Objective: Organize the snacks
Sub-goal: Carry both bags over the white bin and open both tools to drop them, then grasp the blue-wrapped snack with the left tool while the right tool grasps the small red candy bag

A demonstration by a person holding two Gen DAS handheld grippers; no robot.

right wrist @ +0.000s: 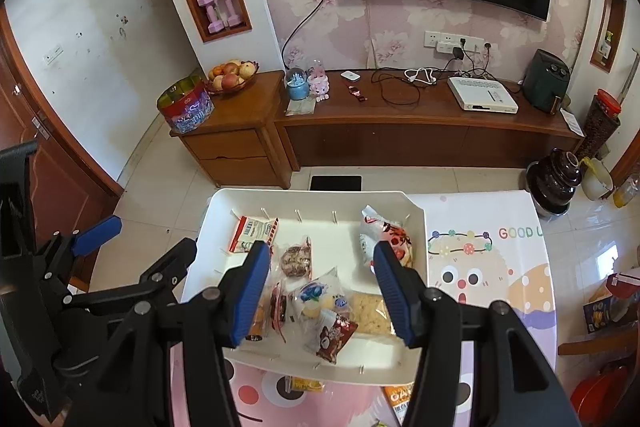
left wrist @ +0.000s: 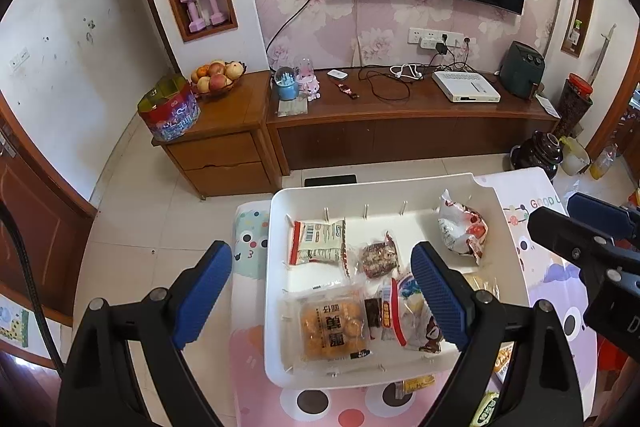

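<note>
my left gripper (left wrist: 322,301) hangs wide open over the white tray (left wrist: 280,211) in the lower middle of the frame, nothing pinched between its blue pads; the cookie pack (left wrist: 334,327) lies flat in the tray below the gap. my right gripper (right wrist: 320,293) is about half open, holding nothing, above the blue-and-white packet (right wrist: 320,297) and the brown wrapper (right wrist: 334,337). a red-and-white bag (right wrist: 384,233) sits at the tray's upper right.
</note>
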